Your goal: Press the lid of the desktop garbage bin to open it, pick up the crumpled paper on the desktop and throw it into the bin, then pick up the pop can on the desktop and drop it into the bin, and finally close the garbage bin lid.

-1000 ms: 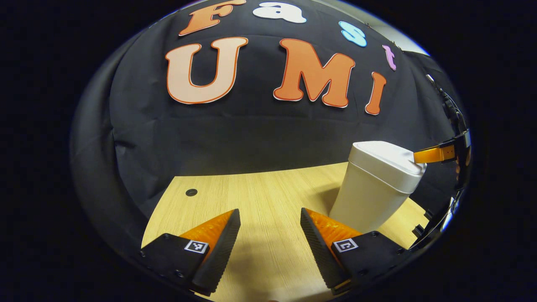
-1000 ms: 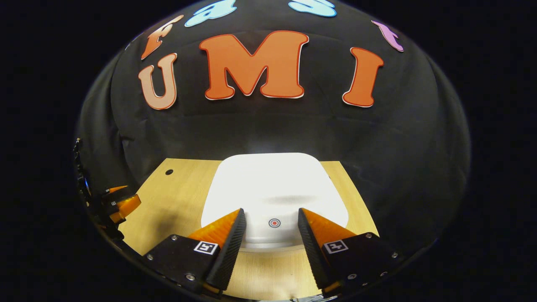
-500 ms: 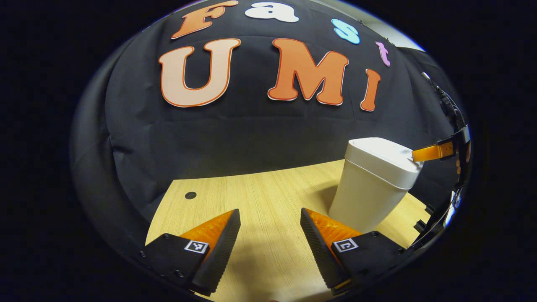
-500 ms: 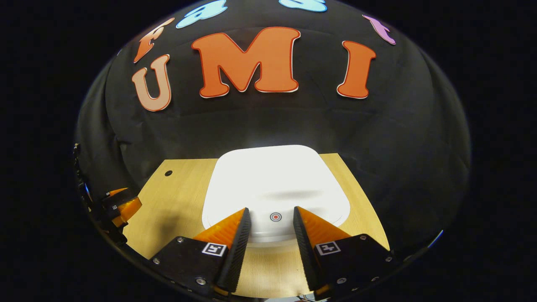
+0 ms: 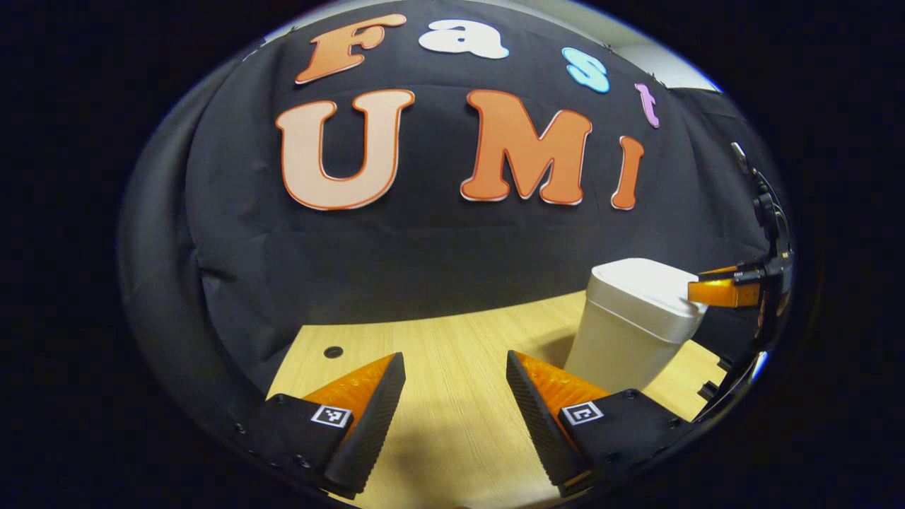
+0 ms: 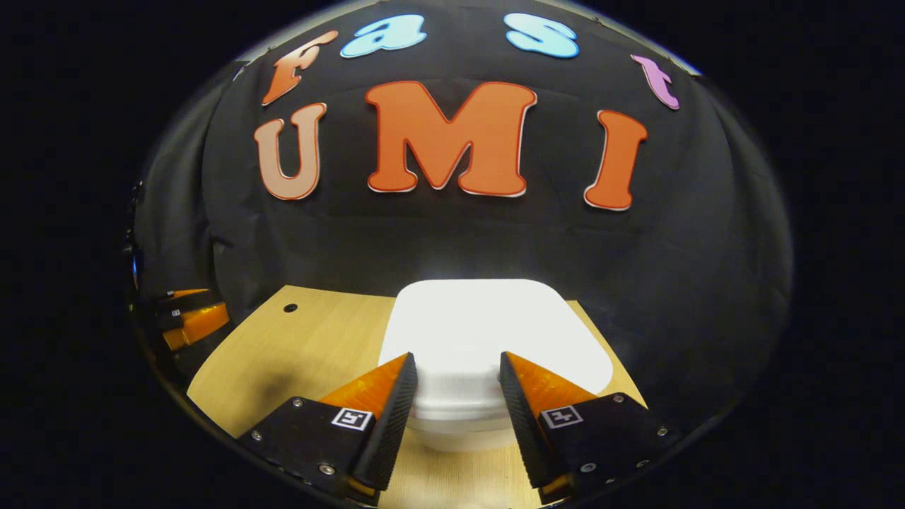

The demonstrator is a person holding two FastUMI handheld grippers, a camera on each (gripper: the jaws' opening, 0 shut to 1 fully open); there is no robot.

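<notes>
Both tools gape, holding nothing: right tool over bin lid, left tool over bare counter. Lid's down. Risk: off-centre push near counter's far edge could tip bin.

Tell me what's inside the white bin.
Cannot tell: the bin has its lid down, covering the inside. The right gripper sits over the lid's near edge, fingers apart.

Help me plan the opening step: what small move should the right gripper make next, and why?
Probably press straight down a little further. The right gripper sits open over the near edge of the white bin lid, which looks closed, and in the left gripper view its finger reaches the lid's rim of the garbage bin.
</notes>
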